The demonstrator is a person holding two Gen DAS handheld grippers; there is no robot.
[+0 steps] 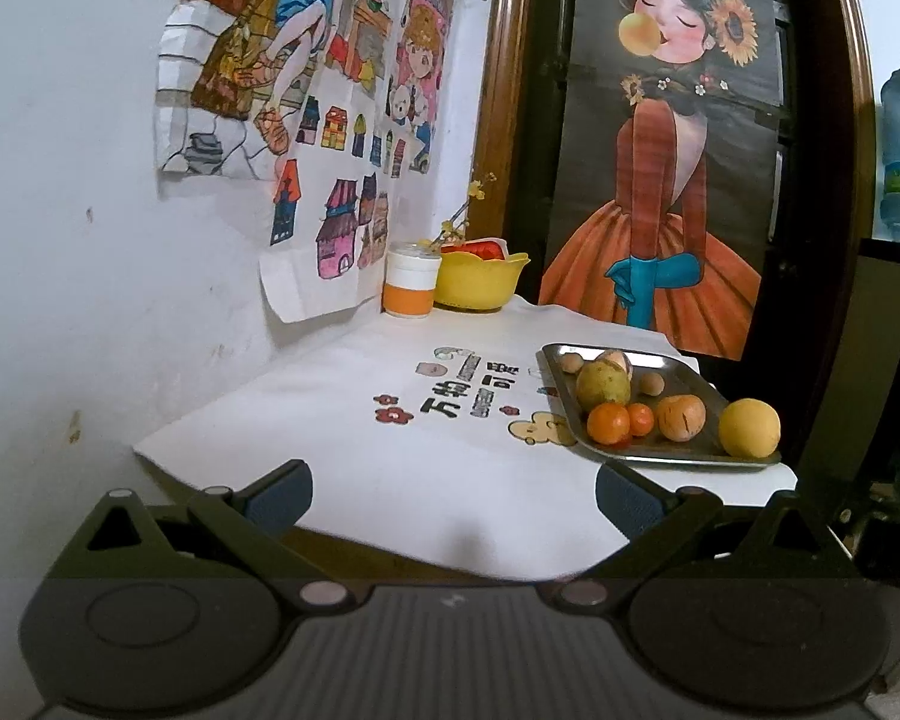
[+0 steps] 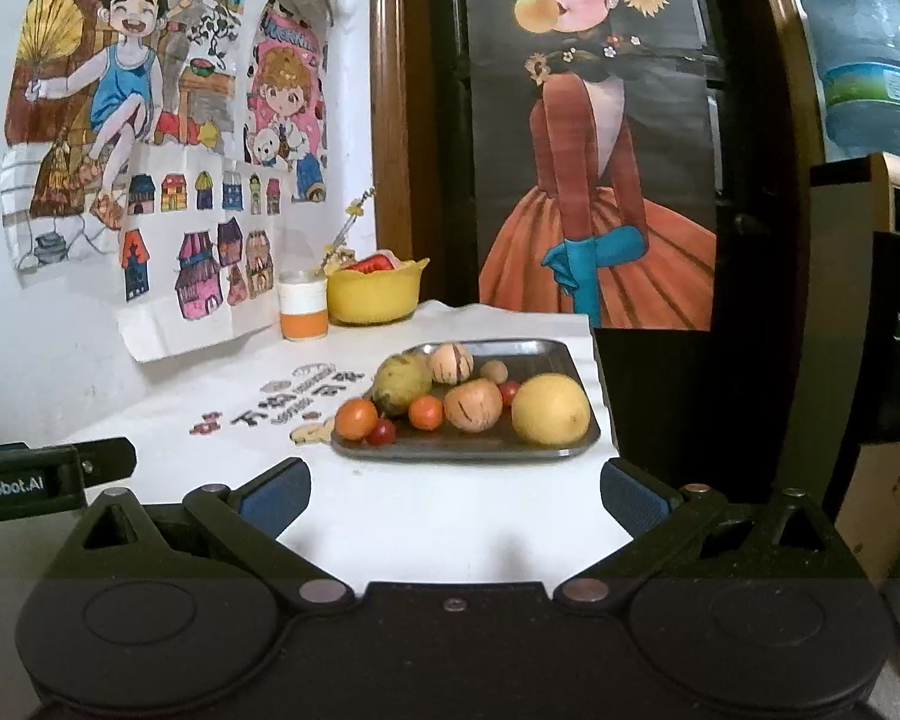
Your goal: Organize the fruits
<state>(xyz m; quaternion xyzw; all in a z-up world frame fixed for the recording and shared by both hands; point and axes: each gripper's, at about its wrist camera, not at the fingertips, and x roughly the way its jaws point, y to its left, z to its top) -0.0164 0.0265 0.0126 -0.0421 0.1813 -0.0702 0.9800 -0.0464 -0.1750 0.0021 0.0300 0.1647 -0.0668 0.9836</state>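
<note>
Both grippers hang at the near edge of the table with their blue-padded fingers spread wide and nothing between them. From the left wrist view, the left gripper (image 1: 453,492) is over the near edge of the white cloth (image 1: 342,456), touching nothing. From the right wrist view, the right gripper (image 2: 455,489) is likewise empty above the cloth, and the dark body of the other gripper shows at that view's left edge.

Just beyond the right gripper, at the table's right edge, lies a metal tray (image 2: 546,351) holding the fruit. At its near right corner sits a large yellow fruit (image 2: 551,409). Left of that lies a tan striped fruit (image 2: 473,405), then a small orange fruit (image 2: 425,411), with a larger orange one (image 2: 356,419) at the near left corner and a small red fruit (image 2: 383,432) beside it. Behind these stand a greenish pear-like fruit (image 2: 402,383), a second striped fruit (image 2: 451,363) and a small brown round fruit (image 2: 493,371).

In the far left corner of the table, against the wall, stand a yellow bowl (image 2: 373,297) with something red inside and a white-and-orange jar (image 2: 303,306) just beside it.
</note>
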